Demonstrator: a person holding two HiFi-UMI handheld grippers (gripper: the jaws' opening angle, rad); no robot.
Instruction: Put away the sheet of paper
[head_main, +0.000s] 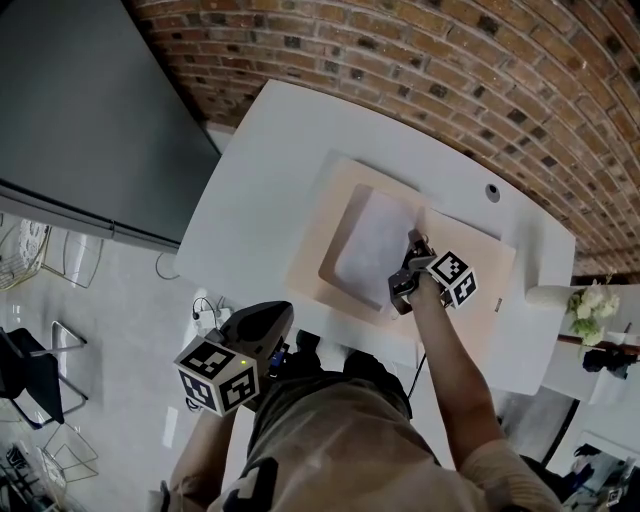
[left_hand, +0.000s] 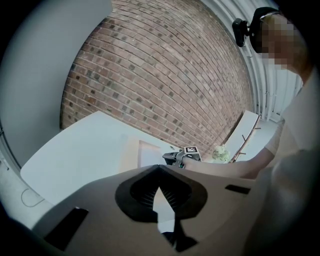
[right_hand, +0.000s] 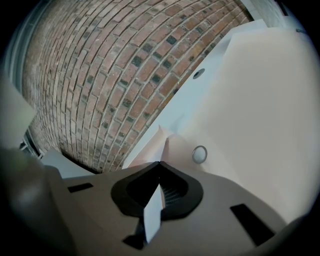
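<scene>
White sheet of paper (head_main: 372, 248) lies on a beige folder (head_main: 470, 262) on the table (head_main: 270, 170), its edge pinched in the right hand-held gripper (right_hand: 160, 165). Far behind it, the left hand-held gripper (left_hand: 159, 167) is pressed together, empty.

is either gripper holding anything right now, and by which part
The right gripper pinches the white sheet of paper by its right-hand edge. The left gripper is shut and holds nothing.

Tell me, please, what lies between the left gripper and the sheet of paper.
Head view: bare table and the folder's beige border separate the left gripper from the sheet of paper.
</scene>
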